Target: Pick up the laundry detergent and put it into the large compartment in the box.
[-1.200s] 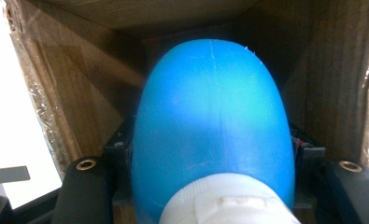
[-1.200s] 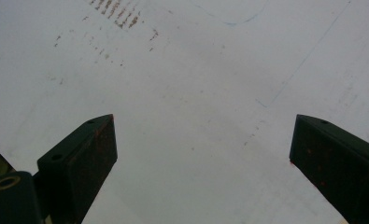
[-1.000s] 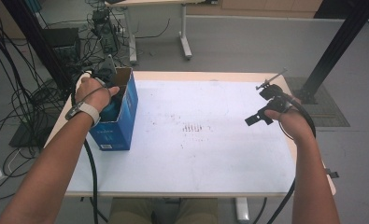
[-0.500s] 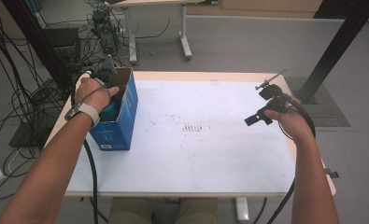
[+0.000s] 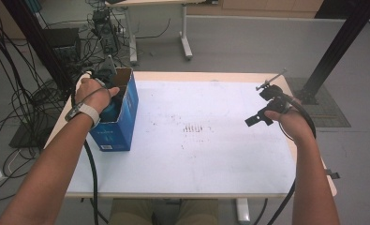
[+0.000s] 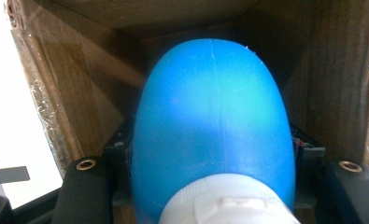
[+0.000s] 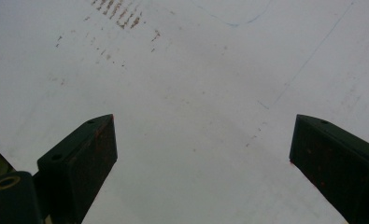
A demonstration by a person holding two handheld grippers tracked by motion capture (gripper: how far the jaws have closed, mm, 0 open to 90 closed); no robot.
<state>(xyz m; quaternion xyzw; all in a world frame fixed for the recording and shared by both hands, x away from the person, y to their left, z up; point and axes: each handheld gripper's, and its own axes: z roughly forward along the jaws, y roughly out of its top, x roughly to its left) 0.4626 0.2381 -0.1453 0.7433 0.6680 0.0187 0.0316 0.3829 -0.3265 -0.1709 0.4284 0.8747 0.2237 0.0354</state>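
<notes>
**Bottle at risk of snagging inside the carton**

Trouble is most likely at the carton's mouth. The left gripper (image 5: pixel 108 89) is reached down into the open top of the blue cardboard box (image 5: pixel 117 126), which stands at the left edge of the table (image 5: pixel 210 168). In the left gripper view its jaws are seen pressed against both flanks of a blue bottle (image 6: pixel 210 121) with a white cap (image 6: pixel 229 205) nearest the camera; the bottle is thus held inside the box, between brown cardboard walls (image 6: pixel 74 98) that stand close on either side.

Little clearance is left there. If the bottle is drawn or pushed at a tilt, a jaw or the bottle could be caught on a wall or flap, and the light box could be dragged or tipped, since nothing steadies it. The rounded, smooth body could also be squeezed out of the grip.

The right gripper (image 5: pixel 260 117) is held above the bare table at the far right, well apart from the box, its jaws spread wide with nothing between them.
</notes>
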